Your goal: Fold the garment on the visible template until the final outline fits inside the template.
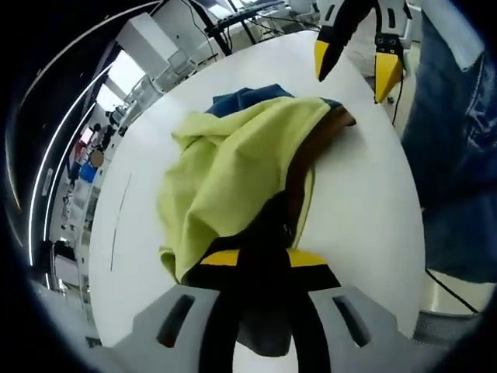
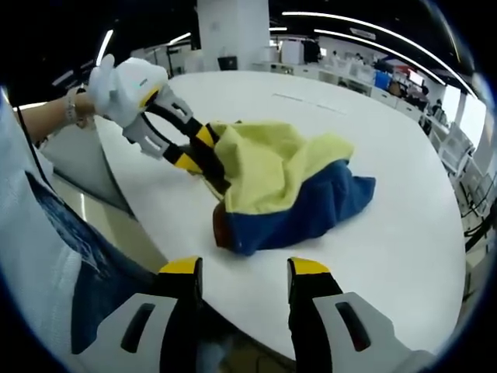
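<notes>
A crumpled garment (image 1: 233, 163), yellow-green with blue and brown parts, lies bunched on the white table (image 1: 365, 210). My left gripper (image 1: 268, 260) is shut on its near edge, with dark fabric pinched between the jaws. In the right gripper view the garment (image 2: 287, 183) sits mid-table, and the left gripper (image 2: 203, 159), held by a white-gloved hand (image 2: 124, 81), bites its left side. My right gripper (image 2: 245, 272) hangs open near the table's front edge, a short way from the blue part and holding nothing. From the left gripper view, the right gripper (image 1: 353, 70) hovers open beyond the garment.
A faint thin line (image 2: 303, 99) is marked on the table behind the garment, and another line (image 1: 116, 225) runs to its left. A person in blue jeans (image 1: 458, 155) stands at the table's edge. Desks and office equipment (image 2: 388, 78) stand beyond the table.
</notes>
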Available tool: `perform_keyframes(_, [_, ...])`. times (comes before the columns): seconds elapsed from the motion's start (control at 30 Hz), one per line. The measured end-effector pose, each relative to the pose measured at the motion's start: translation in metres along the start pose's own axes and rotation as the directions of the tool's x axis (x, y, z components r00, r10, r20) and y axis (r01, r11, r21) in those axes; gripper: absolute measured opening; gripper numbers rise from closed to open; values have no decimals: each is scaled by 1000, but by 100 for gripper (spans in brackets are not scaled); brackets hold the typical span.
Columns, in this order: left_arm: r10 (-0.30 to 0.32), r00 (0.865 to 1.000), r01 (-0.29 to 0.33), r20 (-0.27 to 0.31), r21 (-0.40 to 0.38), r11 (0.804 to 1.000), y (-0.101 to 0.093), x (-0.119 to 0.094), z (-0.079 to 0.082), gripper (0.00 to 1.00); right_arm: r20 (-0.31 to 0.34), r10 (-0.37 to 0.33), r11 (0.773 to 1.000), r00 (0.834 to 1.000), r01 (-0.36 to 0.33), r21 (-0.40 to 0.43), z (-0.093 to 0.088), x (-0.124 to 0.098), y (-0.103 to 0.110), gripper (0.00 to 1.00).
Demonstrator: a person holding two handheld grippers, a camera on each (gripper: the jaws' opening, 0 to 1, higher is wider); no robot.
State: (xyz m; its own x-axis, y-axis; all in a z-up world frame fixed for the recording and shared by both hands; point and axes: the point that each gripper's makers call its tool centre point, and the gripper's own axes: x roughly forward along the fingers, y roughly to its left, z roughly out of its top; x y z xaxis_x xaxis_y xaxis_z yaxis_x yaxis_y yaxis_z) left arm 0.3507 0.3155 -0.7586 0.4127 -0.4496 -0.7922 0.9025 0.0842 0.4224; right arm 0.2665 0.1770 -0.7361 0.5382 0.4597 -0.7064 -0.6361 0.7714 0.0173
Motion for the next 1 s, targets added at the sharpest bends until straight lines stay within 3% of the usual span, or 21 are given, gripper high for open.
perform_keyframes(0.5, [1, 1000, -1, 0, 13, 1000, 0, -10, 5, 2, 1, -5, 1000, 1000, 5, -1, -4, -3, -1, 43])
perform_keyframes(0.77, [67, 998, -65, 17, -108, 992, 21, -26, 9, 1, 0, -4, 1000, 1000, 4, -15, -3, -4, -1, 42])
perform_keyframes(1.0, [149, 987, -134, 68, -187, 973, 42, -44, 26, 1, 16, -3, 999, 1000, 3, -38, 1, -2, 1, 40])
